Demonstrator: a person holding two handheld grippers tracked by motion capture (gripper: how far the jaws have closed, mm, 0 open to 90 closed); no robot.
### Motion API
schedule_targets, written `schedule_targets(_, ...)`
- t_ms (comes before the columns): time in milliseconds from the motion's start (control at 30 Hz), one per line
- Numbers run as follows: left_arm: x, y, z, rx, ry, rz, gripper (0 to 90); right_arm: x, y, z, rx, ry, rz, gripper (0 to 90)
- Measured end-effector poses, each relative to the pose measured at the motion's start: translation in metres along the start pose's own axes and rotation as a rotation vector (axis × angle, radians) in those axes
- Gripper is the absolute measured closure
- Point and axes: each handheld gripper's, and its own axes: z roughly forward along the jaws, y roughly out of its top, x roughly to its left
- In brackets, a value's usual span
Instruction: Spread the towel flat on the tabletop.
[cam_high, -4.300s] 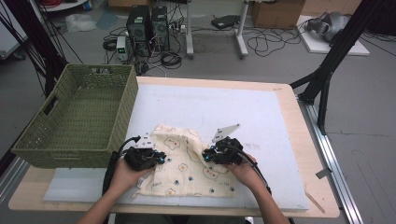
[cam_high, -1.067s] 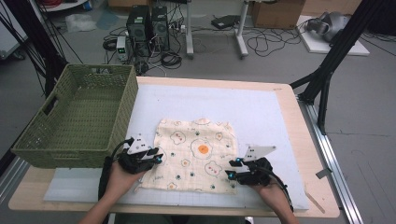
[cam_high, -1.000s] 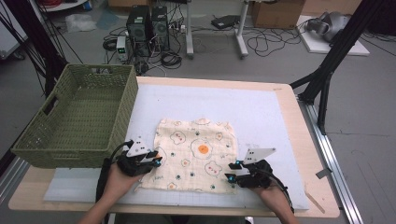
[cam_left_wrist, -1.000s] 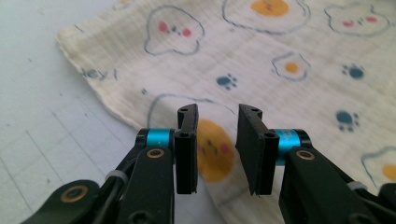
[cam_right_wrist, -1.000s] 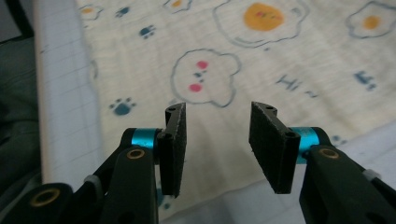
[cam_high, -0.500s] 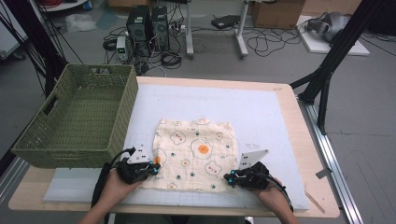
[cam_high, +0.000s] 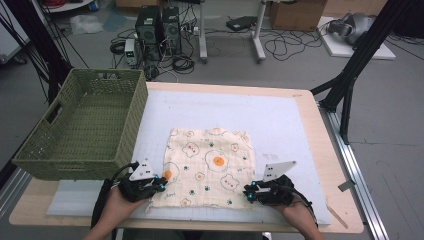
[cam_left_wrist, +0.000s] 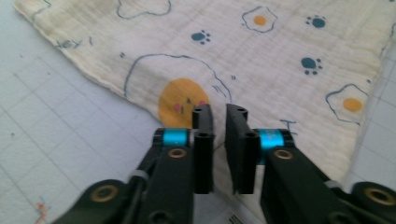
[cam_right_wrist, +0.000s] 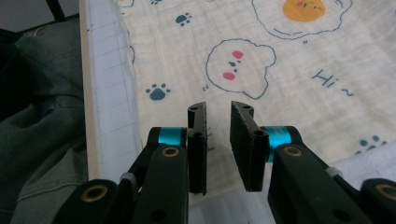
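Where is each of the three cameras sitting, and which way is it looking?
High view: above the table's near side, looking forward and down at cloth, basket, both hands with left gripper and right gripper.
Left gripper view: rides that gripper, facing the cloth's edge; its jaws show.
Right gripper view: rides that gripper, facing the cloth's edge; its jaws show.
All share the cloth.

A wooden table bears a pale gridded mat, with a printed cloth and green basket on it.
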Motion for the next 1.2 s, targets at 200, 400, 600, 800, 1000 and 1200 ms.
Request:
schedule_targets(200, 0.009, 0.009, 0.014, -0.013, 0.027, -0.027, 77.3, 0.005, 0.002, 0.009, 0.038, 0.005, -0.035, 72.6)
schedule_targets(400, 0.019, 0.014, 0.03, 0.015, 0.092, -0.053, 80.3, 0.005, -0.001, 0.011, 0.04, 0.002, -0.032, 73.3)
schedule_targets(600, 0.015, 0.015, 0.027, 0.045, 0.138, -0.014, 87.8, 0.007, -0.002, 0.01, 0.037, -0.01, -0.03, 73.9)
schedule_targets(800, 0.014, 0.008, 0.018, 0.046, 0.126, -0.025, 87.4, 0.011, -0.005, 0.008, 0.04, 0.004, -0.03, 74.7)
schedule_targets(1000, 0.016, 0.008, 0.014, 0.012, 0.104, -0.038, 77.6, 0.012, -0.006, 0.006, 0.047, 0.014, -0.042, 76.5)
schedule_targets(1200, 0.017, 0.006, 0.018, 0.022, 0.096, -0.04, 77.3, 0.015, -0.005, 0.006, 0.063, 0.017, -0.075, 89.6)
